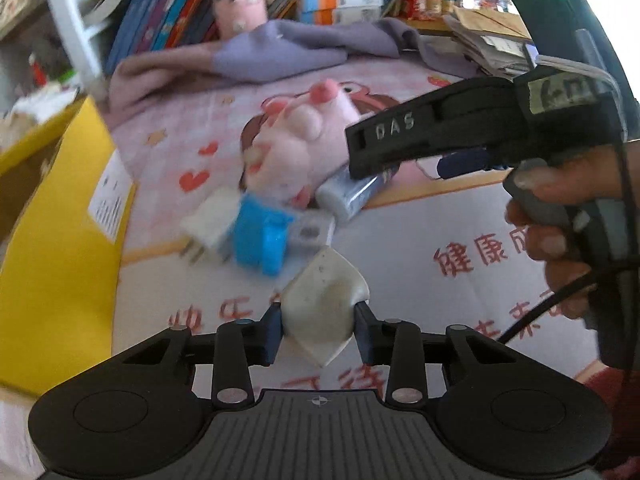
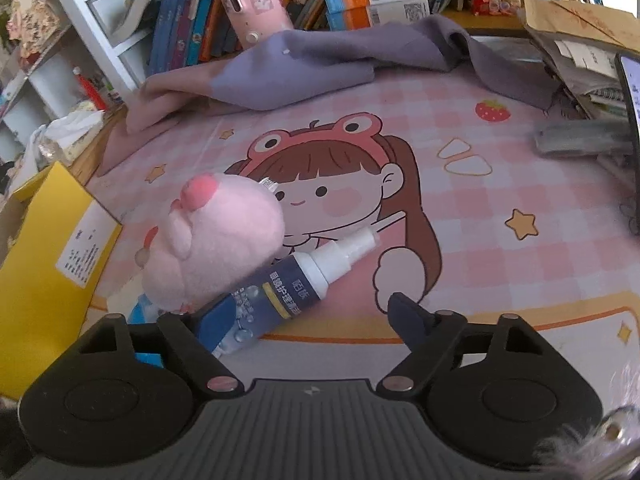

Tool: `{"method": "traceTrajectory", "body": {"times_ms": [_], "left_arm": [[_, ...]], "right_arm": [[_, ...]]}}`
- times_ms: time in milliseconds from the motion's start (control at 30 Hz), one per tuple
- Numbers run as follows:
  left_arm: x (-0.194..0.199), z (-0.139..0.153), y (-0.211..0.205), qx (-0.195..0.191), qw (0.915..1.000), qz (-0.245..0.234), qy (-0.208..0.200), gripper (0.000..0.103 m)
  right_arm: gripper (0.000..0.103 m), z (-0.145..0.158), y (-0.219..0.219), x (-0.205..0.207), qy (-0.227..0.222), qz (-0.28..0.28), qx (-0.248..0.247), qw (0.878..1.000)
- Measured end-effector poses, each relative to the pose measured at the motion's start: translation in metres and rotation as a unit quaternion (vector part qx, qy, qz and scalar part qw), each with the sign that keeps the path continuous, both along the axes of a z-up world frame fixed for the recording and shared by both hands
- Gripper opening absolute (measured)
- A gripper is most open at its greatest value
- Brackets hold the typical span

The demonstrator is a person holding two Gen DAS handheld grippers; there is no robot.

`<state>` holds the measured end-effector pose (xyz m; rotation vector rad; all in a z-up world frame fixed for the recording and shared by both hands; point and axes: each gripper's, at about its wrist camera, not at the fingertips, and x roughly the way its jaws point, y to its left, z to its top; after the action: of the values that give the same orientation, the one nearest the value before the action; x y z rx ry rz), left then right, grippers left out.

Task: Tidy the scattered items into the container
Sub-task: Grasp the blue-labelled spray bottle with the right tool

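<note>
Off-white, speckled soft block sitting low in the left wrist view, clamped between the blue pads of the left hand-held gripper and held over the pink printed mat on the surface. Just beyond, lying on the mat: a white plug adapter touching a blue plastic piece, with a small grey block beside it. Further up, resting against these, a pink plush toy.

Standing apart with nothing pressed between them, the jaws of the right hand-held gripper in its own view, low in the frame, straddling the dark blue base of a spray bottle; right finger clear of the label, left one hidden behind the bottle. Bottle lying aslant at lower centre, white nozzle pointing up right, leaning against the plush toy.

Filling the left edge, a yellow cardboard box, top open. Farthest back, a lilac cloth crumpled below a row of books.
</note>
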<state>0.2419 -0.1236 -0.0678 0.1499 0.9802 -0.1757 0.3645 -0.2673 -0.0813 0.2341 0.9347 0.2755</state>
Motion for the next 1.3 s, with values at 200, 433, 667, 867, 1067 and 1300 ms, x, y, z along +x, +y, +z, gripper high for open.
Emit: {"method": "traceTrajectory", "body": {"times_ms": [200, 433, 667, 867, 1067, 1300], "left_arm": [[-0.007, -0.002, 0.007, -0.004, 0.9999, 0.007, 0.014, 0.034], [-0.012, -0.006, 0.004, 0.008, 0.9999, -0.011, 0.006, 0.036], [-0.010, -0.008, 0.006, 0.004, 0.9999, -0.007, 0.007, 0.045], [-0.008, -0.015, 0.005, 0.017, 0.9997, -0.015, 0.007, 0.055], [-0.006, -0.018, 0.004, 0.022, 0.9995, -0.019, 0.007, 0.060], [-0.006, -0.014, 0.007, 0.021, 0.9997, -0.002, 0.011, 0.071]], "right_arm": [[0.079, -0.003, 0.014, 0.009, -0.002, -0.009, 0.011, 1.000], [0.059, -0.007, 0.029, 0.013, -0.018, 0.011, -0.008, 1.000], [0.044, -0.004, 0.011, 0.002, -0.030, 0.039, -0.046, 0.998], [0.042, -0.001, -0.009, -0.022, -0.034, 0.070, -0.092, 0.993], [0.043, -0.001, -0.011, -0.037, -0.038, 0.088, -0.114, 0.989], [0.049, -0.003, -0.013, -0.037, -0.015, 0.081, -0.118, 0.990]]}}
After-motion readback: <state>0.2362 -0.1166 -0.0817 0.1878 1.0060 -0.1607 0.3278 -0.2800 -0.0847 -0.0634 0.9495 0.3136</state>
